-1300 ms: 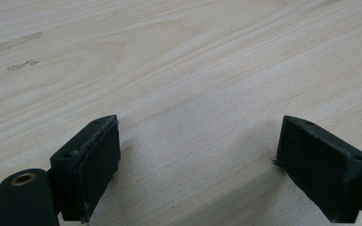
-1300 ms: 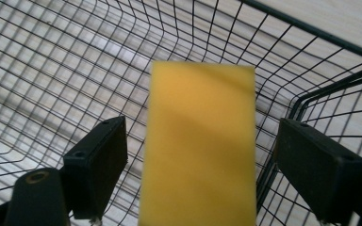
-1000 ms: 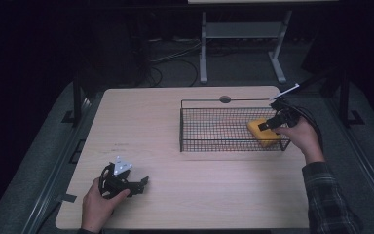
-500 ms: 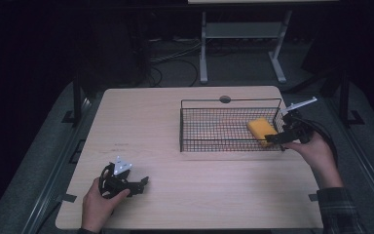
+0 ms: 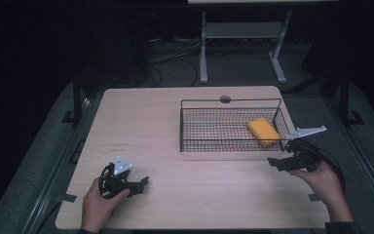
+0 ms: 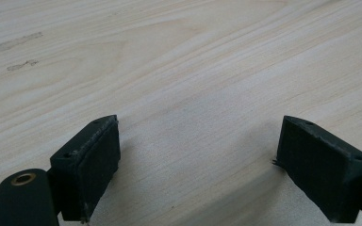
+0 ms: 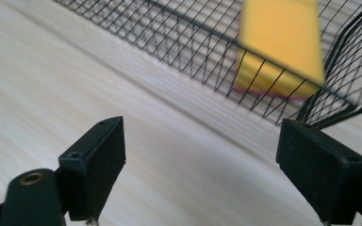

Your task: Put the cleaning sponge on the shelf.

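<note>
Yellow and soft-looking, the sponge (image 5: 263, 130) lies inside the wire basket (image 5: 195, 126), close to the basket's right end. It rests flat on the mesh floor and nothing holds it. In the right gripper view the sponge (image 7: 279, 44) sits just behind the near wall of the basket (image 7: 179, 42), with a thin pink strip along its bottom edge.

The basket is black and stands on the back right part of the table (image 5: 165, 122), with its long side running along the back edge.

The right gripper (image 5: 278, 164) is outside the basket, just in front of its right near corner and close to the right edge of the table. A hand (image 5: 321, 181) holds it low over the wood. Its jaws stand wide apart with nothing between them, only bare table.

The left gripper (image 5: 142, 184) sits near the front left corner of the table, well apart from the basket. The other hand (image 5: 97, 202) holds it there. Its jaws are spread wide too, with only pale wood between them. In the left gripper view the two black pads (image 6: 92, 162) hang just over the table.
</note>
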`<action>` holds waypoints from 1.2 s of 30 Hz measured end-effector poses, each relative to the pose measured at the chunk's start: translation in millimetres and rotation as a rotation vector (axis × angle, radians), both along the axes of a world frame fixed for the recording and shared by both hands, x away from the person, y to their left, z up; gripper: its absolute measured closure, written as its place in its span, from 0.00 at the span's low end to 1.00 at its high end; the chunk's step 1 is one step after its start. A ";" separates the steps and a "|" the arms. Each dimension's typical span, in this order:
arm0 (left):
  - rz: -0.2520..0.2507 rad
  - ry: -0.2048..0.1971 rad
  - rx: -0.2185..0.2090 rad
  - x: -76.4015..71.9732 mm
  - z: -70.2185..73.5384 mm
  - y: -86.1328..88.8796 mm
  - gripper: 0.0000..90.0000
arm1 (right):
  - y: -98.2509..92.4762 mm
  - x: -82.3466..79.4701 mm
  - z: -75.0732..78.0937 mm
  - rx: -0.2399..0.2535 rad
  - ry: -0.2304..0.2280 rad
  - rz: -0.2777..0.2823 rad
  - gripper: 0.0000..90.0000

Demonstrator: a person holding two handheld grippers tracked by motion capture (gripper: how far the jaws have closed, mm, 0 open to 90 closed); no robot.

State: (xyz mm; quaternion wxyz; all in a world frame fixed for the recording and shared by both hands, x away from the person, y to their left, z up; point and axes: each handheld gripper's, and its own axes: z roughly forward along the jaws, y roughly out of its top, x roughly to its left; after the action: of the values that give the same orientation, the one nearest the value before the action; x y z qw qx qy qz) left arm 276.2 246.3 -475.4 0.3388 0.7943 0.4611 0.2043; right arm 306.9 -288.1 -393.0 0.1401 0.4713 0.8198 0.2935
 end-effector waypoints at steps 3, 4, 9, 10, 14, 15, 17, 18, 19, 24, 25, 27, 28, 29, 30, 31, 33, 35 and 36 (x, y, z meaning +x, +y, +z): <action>0.000 0.000 0.000 0.0 0.0 0.0 0.15 | -0.4 -9.3 -8.8 0.005 -0.005 0.005 0.16; 0.000 0.000 0.000 0.0 0.0 0.0 0.15 | -0.5 -11.3 -10.9 0.004 -0.004 0.007 0.16; 0.000 0.000 0.000 0.0 0.0 0.0 0.15 | 0.1 -21.5 -24.4 0.002 -0.017 0.007 0.15; 0.000 0.000 0.000 0.0 0.0 0.0 0.15 | -0.3 -23.0 -26.9 0.005 -0.019 0.006 0.15; 0.000 -0.001 0.002 0.0 0.1 0.1 0.15 | 0.6 -30.2 -48.6 0.000 -0.030 -0.003 0.14; 0.000 -0.001 0.002 0.0 0.1 0.1 0.15 | 1.0 -31.3 -53.5 0.006 -0.038 -0.003 0.13; 0.000 -0.001 0.002 0.0 0.1 0.1 0.15 | 1.6 -33.1 -62.5 0.001 -0.037 -0.006 0.11; 0.000 -0.001 0.002 0.0 0.1 0.1 0.15 | 1.6 -33.9 -66.6 -0.003 -0.035 -0.012 0.11; 0.000 -0.001 0.002 0.0 0.1 0.1 0.15 | 1.4 -34.7 -70.1 0.000 -0.033 -0.011 0.10; 0.000 -0.001 0.002 0.0 0.1 0.1 0.15 | -1.9 -36.8 -80.7 -0.005 -0.036 -0.022 0.09; 0.000 -0.001 0.002 0.0 0.1 0.1 0.15 | -2.4 -37.1 -82.0 0.005 -0.046 -0.020 0.09; 0.000 -0.001 0.002 0.0 0.1 0.1 0.15 | -2.7 -37.8 -82.7 0.009 -0.052 -0.019 0.09; 0.000 -0.001 0.002 0.0 0.1 0.1 0.15 | -3.6 -38.4 -84.9 0.019 -0.071 -0.013 0.07; 0.000 -0.001 0.002 0.0 0.1 0.1 0.15 | -3.8 -39.0 -86.2 0.027 -0.081 -0.015 0.05; 0.000 -0.001 0.002 0.0 0.1 0.1 0.15 | -4.2 -39.6 -88.1 0.034 -0.097 -0.010 0.05; 0.000 -0.001 0.002 0.0 0.1 0.1 0.15 | -4.2 -39.6 -88.1 0.034 -0.097 -0.010 0.05; 0.000 -0.001 0.002 0.0 0.1 0.1 0.15 | -4.8 -40.8 -89.3 0.044 -0.107 -0.010 0.04; 0.000 -0.001 0.002 0.0 0.1 0.0 0.15 | -5.1 -41.2 -90.1 0.047 -0.112 -0.009 0.04; 0.000 -0.001 0.002 0.0 0.1 0.1 0.15 | -5.1 -41.2 -90.1 0.046 -0.112 -0.009 0.04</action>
State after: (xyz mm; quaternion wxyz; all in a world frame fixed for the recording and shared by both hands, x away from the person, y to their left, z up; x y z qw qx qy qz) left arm 276.2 246.4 -475.3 0.3380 0.7945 0.4609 0.2051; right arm 265.7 -293.3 -483.1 0.1763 0.4608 0.8016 0.3378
